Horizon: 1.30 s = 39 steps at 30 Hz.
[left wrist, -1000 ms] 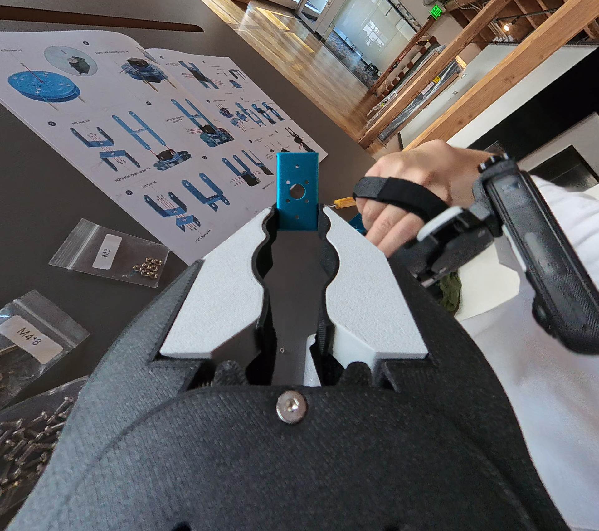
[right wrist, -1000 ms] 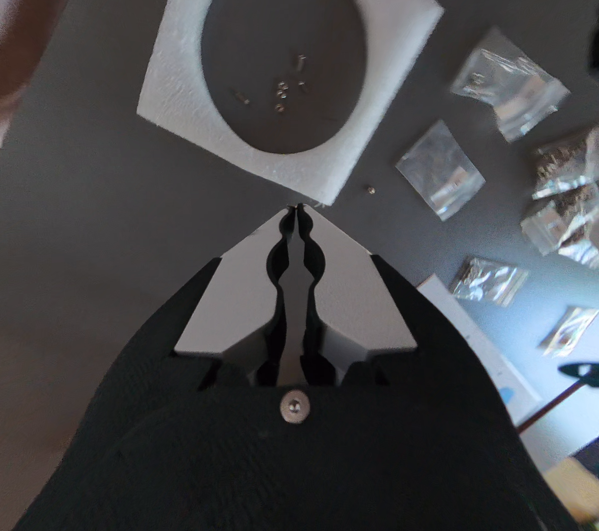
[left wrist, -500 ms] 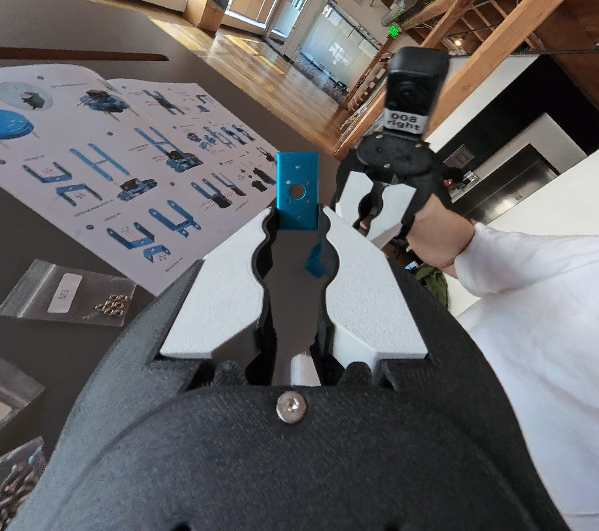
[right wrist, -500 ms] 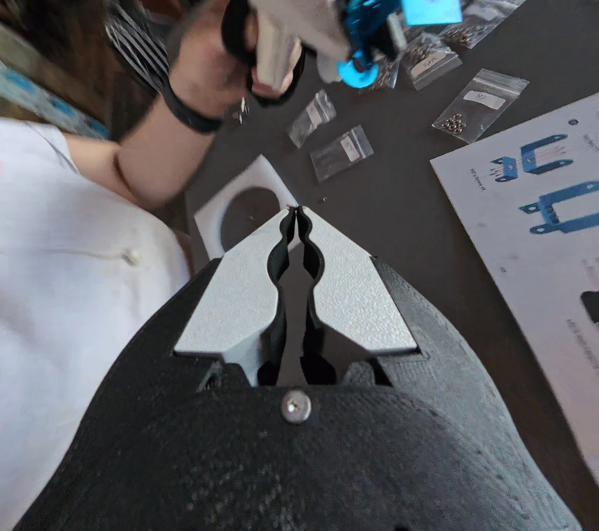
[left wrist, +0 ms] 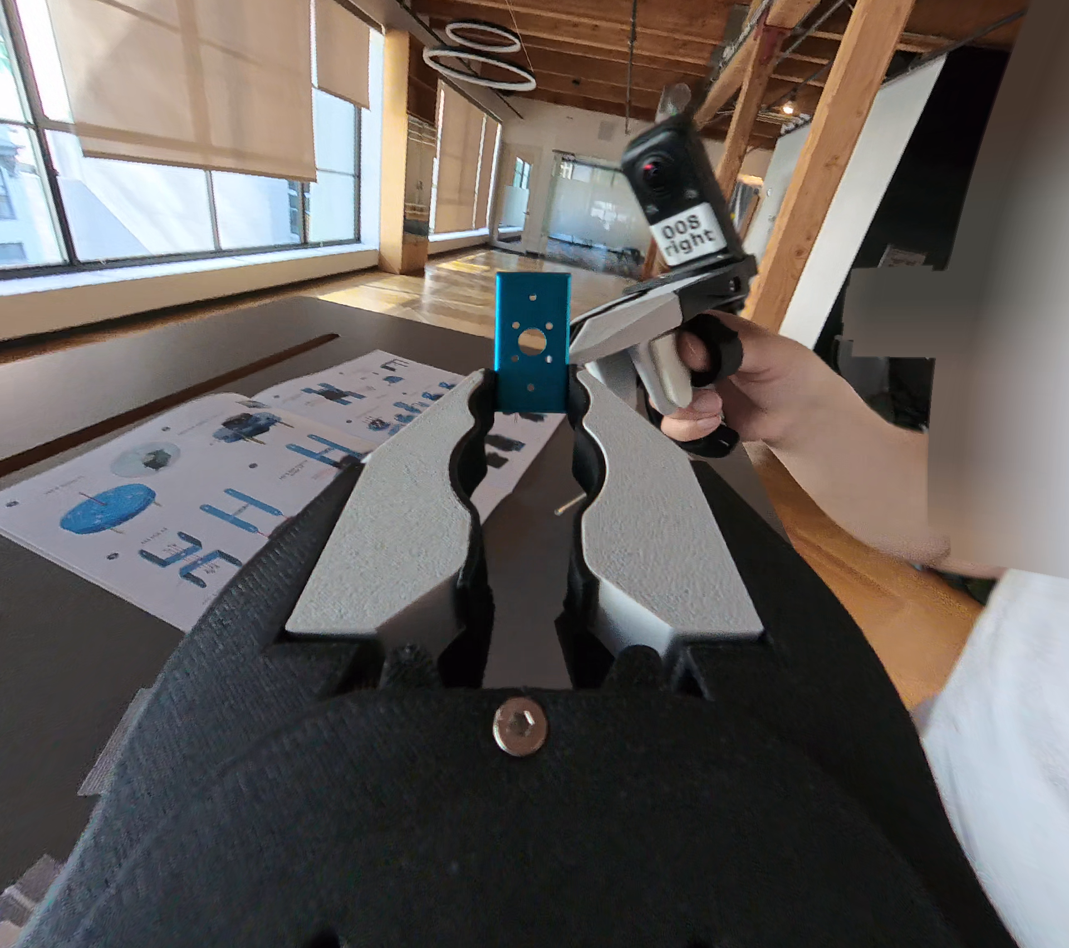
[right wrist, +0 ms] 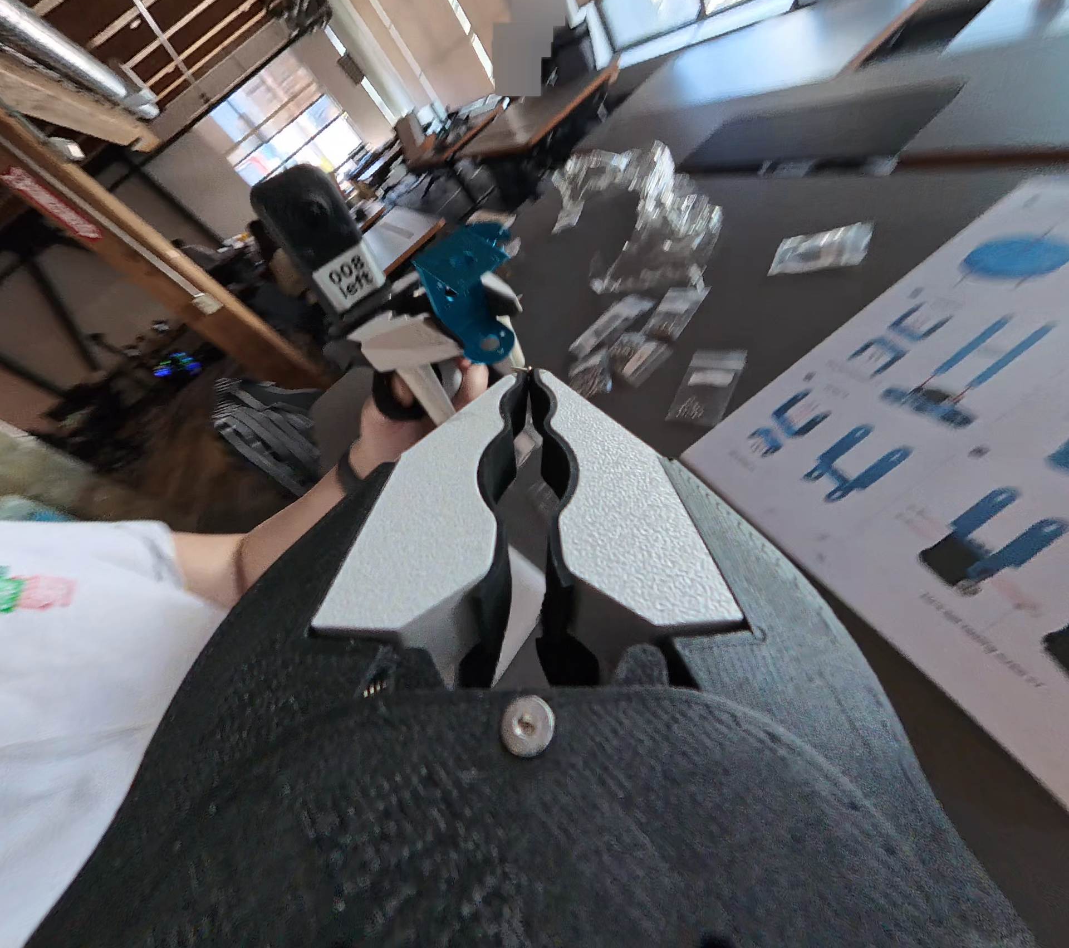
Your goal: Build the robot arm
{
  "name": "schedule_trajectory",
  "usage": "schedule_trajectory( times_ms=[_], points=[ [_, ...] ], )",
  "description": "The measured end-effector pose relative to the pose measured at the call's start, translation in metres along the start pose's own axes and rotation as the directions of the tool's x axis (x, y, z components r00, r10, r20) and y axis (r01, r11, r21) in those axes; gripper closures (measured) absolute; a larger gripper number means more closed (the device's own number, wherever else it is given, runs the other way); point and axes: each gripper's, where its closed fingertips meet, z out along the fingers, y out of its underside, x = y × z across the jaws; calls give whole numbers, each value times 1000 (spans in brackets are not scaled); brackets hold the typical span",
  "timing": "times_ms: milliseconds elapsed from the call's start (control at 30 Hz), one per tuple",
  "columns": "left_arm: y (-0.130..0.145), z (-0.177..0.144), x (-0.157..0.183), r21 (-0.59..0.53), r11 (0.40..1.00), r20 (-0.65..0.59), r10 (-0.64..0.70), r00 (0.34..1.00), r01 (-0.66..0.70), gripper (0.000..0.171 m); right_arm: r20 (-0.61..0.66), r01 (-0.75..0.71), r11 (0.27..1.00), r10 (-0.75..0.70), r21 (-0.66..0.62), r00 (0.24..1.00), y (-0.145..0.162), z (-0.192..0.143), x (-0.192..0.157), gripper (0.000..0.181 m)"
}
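My left gripper (left wrist: 532, 391) is shut on a blue metal bracket (left wrist: 532, 341) with several holes and holds it upright above the dark table (left wrist: 115, 359). My right gripper (right wrist: 527, 377) is shut, with a tiny metal screw (right wrist: 522, 370) pinched at its tips. In the left wrist view the right gripper (left wrist: 575, 346) points at the bracket's right edge, almost touching it. In the right wrist view the bracket (right wrist: 463, 283) shows tilted just beyond my right tips, with a round lug at its lower end.
An open instruction sheet (left wrist: 173, 486) with blue part drawings lies on the table, also in the right wrist view (right wrist: 925, 428). Several small clear bags of hardware (right wrist: 636, 237) lie beyond it. A small pin (left wrist: 570, 505) lies on the table. Both grippers' tips are close together, under 4 cm apart.
Both grippers have lifted from the table and tilted up. The right gripper came from the white foam pad up to the bracket's right side. The left keeps its hold on the bracket.
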Motion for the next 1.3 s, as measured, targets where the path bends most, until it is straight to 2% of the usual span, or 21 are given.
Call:
schedule_trajectory(
  times_ms=[100, 200, 267, 467, 733, 867, 1300],
  points=[
    [-6, 2, 1, 75, 997, 36, 24, 999, -27, 148, -128, 175, 979, -162, 106, 979, -19, -6, -4, 181],
    [-4, 4, -4, 51, 989, 145, 134, 980, -142, 148, -201, 287, 951, -260, 116, 944, -25, -3, -9, 181],
    [-7, 3, -4, 41, 972, 204, 219, 954, -231, 149, -183, 284, 954, -263, 99, 947, -20, 5, -12, 181],
    [-8, 0, -5, -58, 897, 335, 431, 838, -438, 149, -26, 156, 980, -154, 125, 988, -14, 19, -25, 181],
    [-6, 1, -3, -141, 845, 350, 530, 772, -516, 149, -1, 189, 976, -190, 112, 982, -17, 25, -25, 181],
    [-7, 1, -1, -152, 836, 341, 546, 765, -528, 149, 24, 238, 968, -240, 84, 970, -14, 28, -27, 181],
    [-11, -1, 4, -170, 806, 329, 589, 738, -567, 148, 106, 327, 936, -341, 131, 934, -20, 21, -41, 181]
  ],
)
